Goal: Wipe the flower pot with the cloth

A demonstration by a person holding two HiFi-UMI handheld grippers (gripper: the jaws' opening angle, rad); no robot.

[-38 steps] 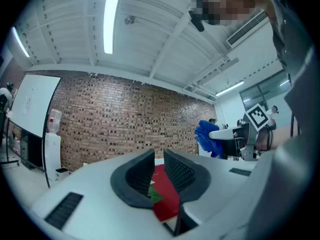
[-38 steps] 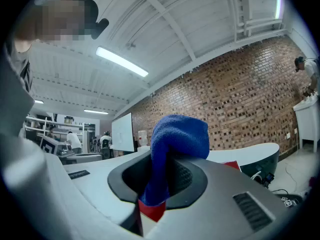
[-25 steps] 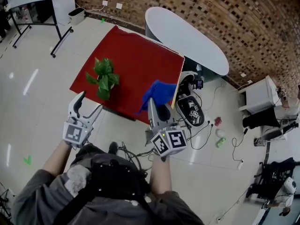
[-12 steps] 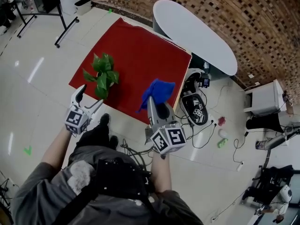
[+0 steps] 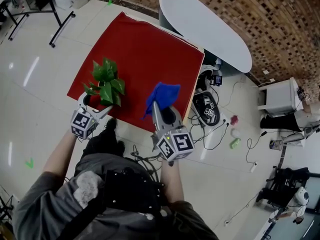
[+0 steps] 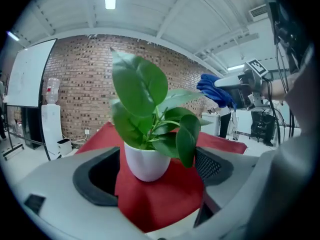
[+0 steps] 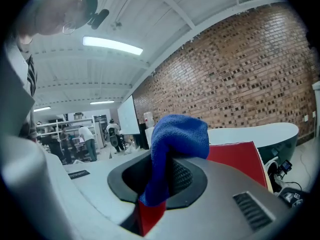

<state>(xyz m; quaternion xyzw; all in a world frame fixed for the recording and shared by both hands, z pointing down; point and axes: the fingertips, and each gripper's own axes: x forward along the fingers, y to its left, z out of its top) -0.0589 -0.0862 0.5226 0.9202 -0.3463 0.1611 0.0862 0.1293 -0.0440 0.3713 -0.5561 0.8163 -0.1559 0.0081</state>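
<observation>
Blue cloth (image 7: pixel 176 134) pinched in my right gripper (image 7: pixel 162 178) | my left gripper (image 6: pixel 157 165) has just been opening, jaws spread wide | white flower pot (image 6: pixel 145 166) between them, ungripped, on red table (image 5: pixel 150 44)

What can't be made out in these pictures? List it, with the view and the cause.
- Pot: in the head view, hidden under its leaves; in the left gripper view, its back faces away.
- Cloth: lower end, right gripper view, hidden down between the jaws.
- Right gripper: tips, head view, covered by the cloth.
</observation>
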